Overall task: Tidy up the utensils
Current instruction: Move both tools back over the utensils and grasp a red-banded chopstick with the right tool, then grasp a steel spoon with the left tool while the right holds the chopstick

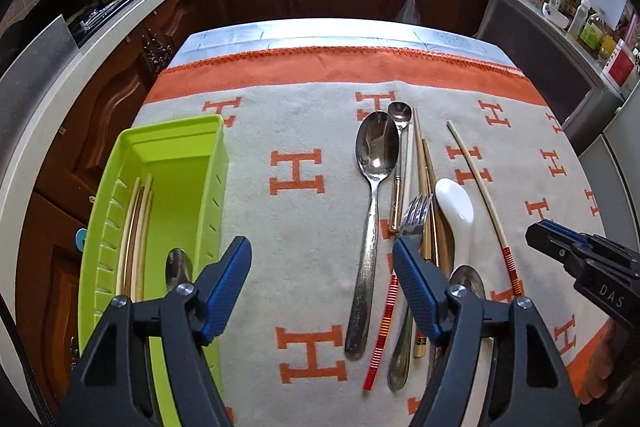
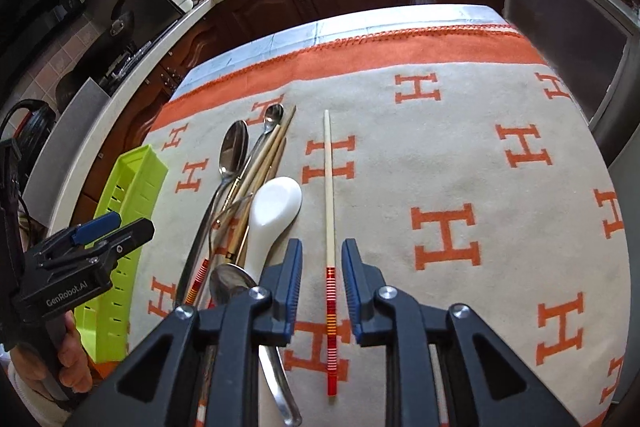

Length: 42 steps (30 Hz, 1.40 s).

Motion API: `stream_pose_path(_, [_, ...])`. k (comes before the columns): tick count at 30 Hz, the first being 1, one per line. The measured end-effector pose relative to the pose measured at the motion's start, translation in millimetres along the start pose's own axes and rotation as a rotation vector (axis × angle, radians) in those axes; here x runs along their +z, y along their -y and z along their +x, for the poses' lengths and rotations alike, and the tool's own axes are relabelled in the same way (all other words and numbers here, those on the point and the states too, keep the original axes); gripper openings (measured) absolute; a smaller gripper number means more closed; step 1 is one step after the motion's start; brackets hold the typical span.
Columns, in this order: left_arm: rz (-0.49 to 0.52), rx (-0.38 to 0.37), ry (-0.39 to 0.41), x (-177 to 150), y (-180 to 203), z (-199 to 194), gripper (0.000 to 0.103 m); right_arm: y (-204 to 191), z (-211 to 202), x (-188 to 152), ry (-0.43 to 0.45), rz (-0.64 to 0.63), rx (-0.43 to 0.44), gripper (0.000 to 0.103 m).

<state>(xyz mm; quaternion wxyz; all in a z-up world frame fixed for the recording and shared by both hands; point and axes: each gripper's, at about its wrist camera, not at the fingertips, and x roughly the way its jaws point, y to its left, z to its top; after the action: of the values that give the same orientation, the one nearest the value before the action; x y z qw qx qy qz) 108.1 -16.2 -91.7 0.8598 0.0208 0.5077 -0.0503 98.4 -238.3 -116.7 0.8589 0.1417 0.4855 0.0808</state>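
Left tool (image 1: 322, 277) jaws wide, right tool (image 2: 322, 281) jaws narrowly apart

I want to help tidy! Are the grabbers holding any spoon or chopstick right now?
No, nothing is held. The right gripper is open around the striped chopstick, not pinching it. The left gripper is open too.

tray (image 1: 182, 163): near end cut off behind left gripper (image 1: 322, 277) body and frame bottom; length can't be told
spoon in tray (image 1: 179, 267): only bowl shows, handle hidden behind gripper finger
chopsticks in tray (image 1: 138, 227): lower ends hidden; count unclear
fork (image 1: 416, 217): handle hidden under blue fingertip (image 1: 416, 291)
small steel spoon (image 2: 232, 283): bowl partly behind right gripper (image 2: 321, 287) body, handle tip at frame bottom
white spoon (image 2: 272, 215): handle end behind gripper
hand (image 2: 74, 355): mostly cut off at edge
counter bottles (image 1: 592, 27): labels too small to read
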Motion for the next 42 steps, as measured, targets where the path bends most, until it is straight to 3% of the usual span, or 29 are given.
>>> stream_pose_path(6, [-0.005,0.011,-0.033,3,0,21,0.071,-10,35,-1,-0.047,-0.100,-0.074,0.020])
stream_pose_path(13, [-0.009,-0.035,-0.055,20,2,36,0.071,-31,41,-1,0.021,-0.256,-0.200,0.020])
stream_pose_path(14, [-0.010,-0.052,-0.058,25,3,39,0.071,-32,41,-1,0.027,-0.263,-0.203,0.019])
stream_pose_path(16, [-0.008,-0.080,-0.060,33,3,43,0.071,-31,41,-1,0.037,-0.275,-0.217,0.006])
stream_pose_path(19, [-0.018,-0.110,-0.066,47,2,53,0.071,-22,40,4,0.030,-0.230,-0.183,0.005])
stream_pose_path(22, [-0.027,-0.139,-0.066,61,0,64,0.070,-6,38,9,0.013,-0.131,-0.097,0.005])
stream_pose_path(27, [-0.027,-0.148,-0.073,78,-2,84,0.060,19,30,12,0.006,-0.013,-0.001,0.005])
stream_pose_path(33, [-0.007,-0.144,-0.089,80,0,103,0.057,25,21,14,0.042,0.016,0.034,0.005])
stream_pose_path(42, [0.094,-0.100,-0.030,77,17,107,0.057,32,27,8,0.025,0.045,0.039,0.005])
